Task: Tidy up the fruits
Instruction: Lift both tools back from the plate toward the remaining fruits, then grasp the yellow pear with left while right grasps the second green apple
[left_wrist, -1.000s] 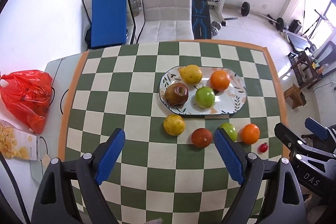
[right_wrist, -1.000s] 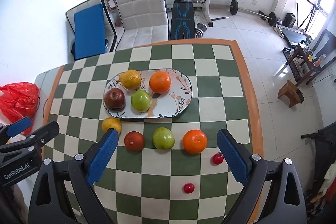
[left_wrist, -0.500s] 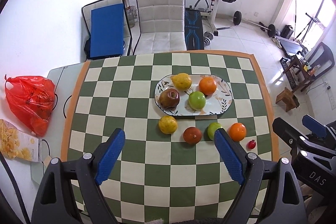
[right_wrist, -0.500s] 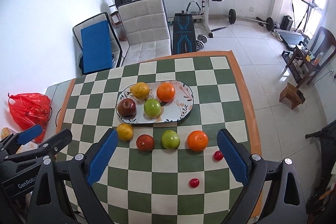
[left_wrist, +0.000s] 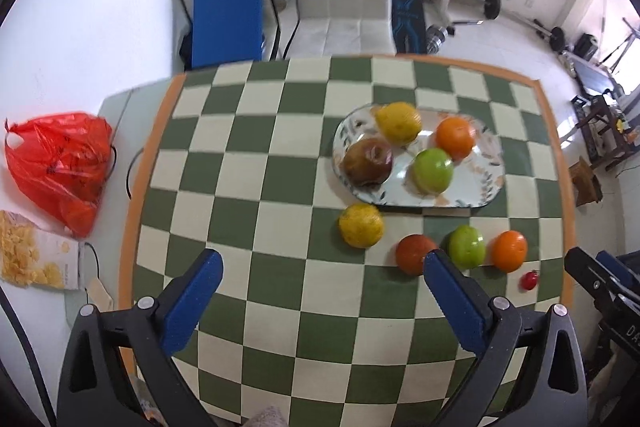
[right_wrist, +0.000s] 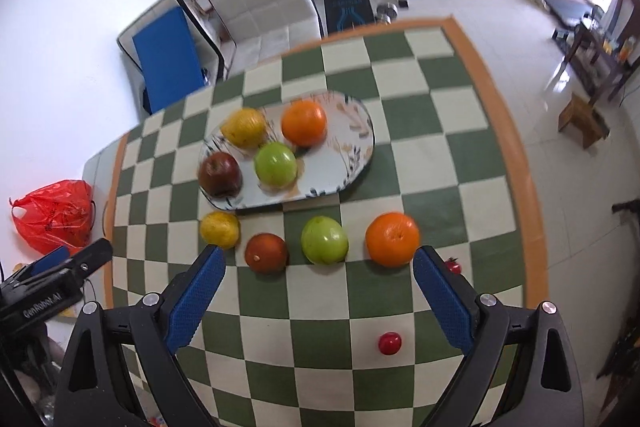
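Right wrist view: right claw (right_wrist: 316, 279) and left claw (left_wrist: 320, 283) both hang released over the bench (right_wrist: 440, 167). Four fruits fill the plate (right_wrist: 352, 143); the loose orange (right_wrist: 392, 239) and others could roll if nudged, risking the bench edge.

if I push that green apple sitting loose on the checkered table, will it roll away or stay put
The green apple will probably roll: it looks round and rests on a flat checkered tablecloth with nothing bracing it. It would not go far sideways, since the orange and a dark red fruit flank it. Its skin looks smooth and glossy, so the fingers may slip.
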`<action>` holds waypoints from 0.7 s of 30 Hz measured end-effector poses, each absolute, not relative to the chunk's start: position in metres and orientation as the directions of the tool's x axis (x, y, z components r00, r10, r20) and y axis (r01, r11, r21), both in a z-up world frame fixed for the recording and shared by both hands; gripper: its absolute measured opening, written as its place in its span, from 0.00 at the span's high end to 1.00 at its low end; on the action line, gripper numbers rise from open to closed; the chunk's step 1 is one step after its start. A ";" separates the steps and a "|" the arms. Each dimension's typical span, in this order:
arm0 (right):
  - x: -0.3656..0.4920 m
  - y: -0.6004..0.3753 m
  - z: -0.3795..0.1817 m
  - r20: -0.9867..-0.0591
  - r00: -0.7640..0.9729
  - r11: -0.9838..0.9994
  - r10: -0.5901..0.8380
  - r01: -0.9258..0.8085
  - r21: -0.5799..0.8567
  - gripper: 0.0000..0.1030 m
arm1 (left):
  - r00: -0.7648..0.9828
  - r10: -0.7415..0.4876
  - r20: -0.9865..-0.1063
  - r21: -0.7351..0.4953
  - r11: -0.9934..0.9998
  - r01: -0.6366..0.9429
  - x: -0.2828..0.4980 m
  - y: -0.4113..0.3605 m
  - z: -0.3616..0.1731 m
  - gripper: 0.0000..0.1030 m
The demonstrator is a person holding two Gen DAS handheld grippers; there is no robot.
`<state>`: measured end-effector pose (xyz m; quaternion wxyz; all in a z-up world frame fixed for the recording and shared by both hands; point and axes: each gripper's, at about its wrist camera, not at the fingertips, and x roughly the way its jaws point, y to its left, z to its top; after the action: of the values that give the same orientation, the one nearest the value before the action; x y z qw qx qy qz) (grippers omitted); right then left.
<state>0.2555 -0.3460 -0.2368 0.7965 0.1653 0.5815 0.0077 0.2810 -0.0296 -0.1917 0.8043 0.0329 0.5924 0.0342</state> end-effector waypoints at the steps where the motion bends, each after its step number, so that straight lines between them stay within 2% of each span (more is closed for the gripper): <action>1: 0.261 -0.347 -0.255 -0.931 0.297 0.943 0.214 0.187 0.276 0.06 | 0.275 0.096 -0.957 0.093 0.995 -0.024 0.286 -0.027 -0.201 0.00; 4: 0.279 -0.346 -0.306 -0.941 0.219 0.930 0.260 0.207 0.305 0.10 | 0.198 0.111 -0.974 0.104 0.994 -0.044 0.302 -0.021 -0.235 0.00; 6: 0.288 -0.342 -0.333 -0.940 0.177 0.921 0.291 0.216 0.325 0.19 | 0.142 0.100 -0.985 0.092 0.994 -0.062 0.313 -0.017 -0.257 0.00; 9: 0.299 -0.334 -0.361 -0.941 0.131 0.915 0.313 0.225 0.335 0.23 | 0.060 0.038 -0.997 0.033 0.995 -0.090 0.331 -0.013 -0.286 0.00; 13: 0.308 -0.323 -0.383 -0.952 0.091 0.927 0.292 0.216 0.305 0.26 | -0.038 -0.024 -0.999 -0.020 0.995 -0.097 0.354 -0.016 -0.322 0.00; 19: 0.322 -0.308 -0.410 -0.962 0.024 0.944 0.272 0.187 0.272 0.36 | -0.115 -0.014 -0.993 -0.015 1.000 0.006 0.373 -0.039 -0.360 0.00; 21: 0.324 -0.305 -0.417 -0.964 0.008 0.947 0.267 0.182 0.264 0.40 | -0.118 -0.016 -0.993 -0.019 0.999 0.027 0.375 -0.046 -0.367 0.07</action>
<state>0.3244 -0.3052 -0.4173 0.6918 0.1597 0.7035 0.0306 0.3750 -0.0459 -0.3667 0.6640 0.0036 0.7475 -0.0161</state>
